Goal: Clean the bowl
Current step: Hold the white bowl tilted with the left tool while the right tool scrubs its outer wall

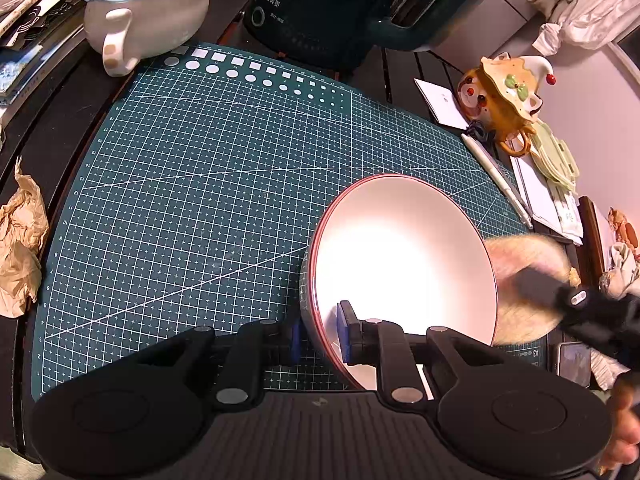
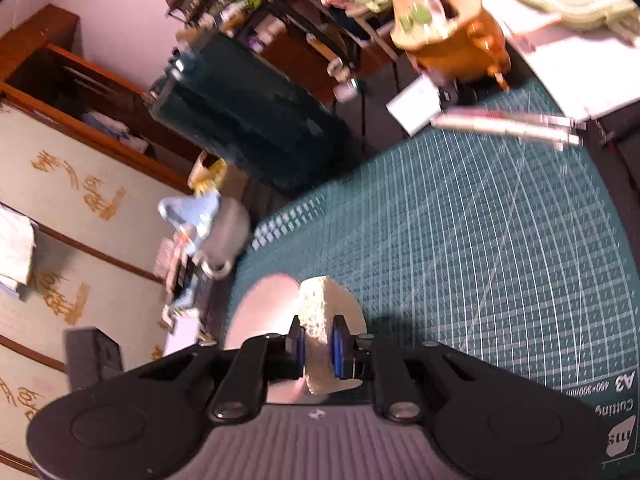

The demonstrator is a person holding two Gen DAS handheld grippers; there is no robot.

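Observation:
A white bowl (image 1: pixel 400 248) with a red rim stands tilted on its edge on the green cutting mat (image 1: pixel 208 184). My left gripper (image 1: pixel 320 336) is shut on the bowl's near rim, one blue pad inside and one outside. At the bowl's right rim is a blurred pale round sponge (image 1: pixel 524 280), held by the black right gripper. In the right wrist view my right gripper (image 2: pixel 319 346) is shut on that loofah-like sponge (image 2: pixel 324 312), and part of the bowl (image 2: pixel 264 312) shows pinkish just beyond and to the left of it.
A grey pot with a blue lid (image 1: pixel 144 16) and a dark kettle (image 1: pixel 340 8) stand at the mat's far edge. An orange ceramic mug (image 1: pixel 504 100), a pen (image 1: pixel 496 176) and papers lie to the right. Crumpled brown paper (image 1: pixel 20 240) lies left.

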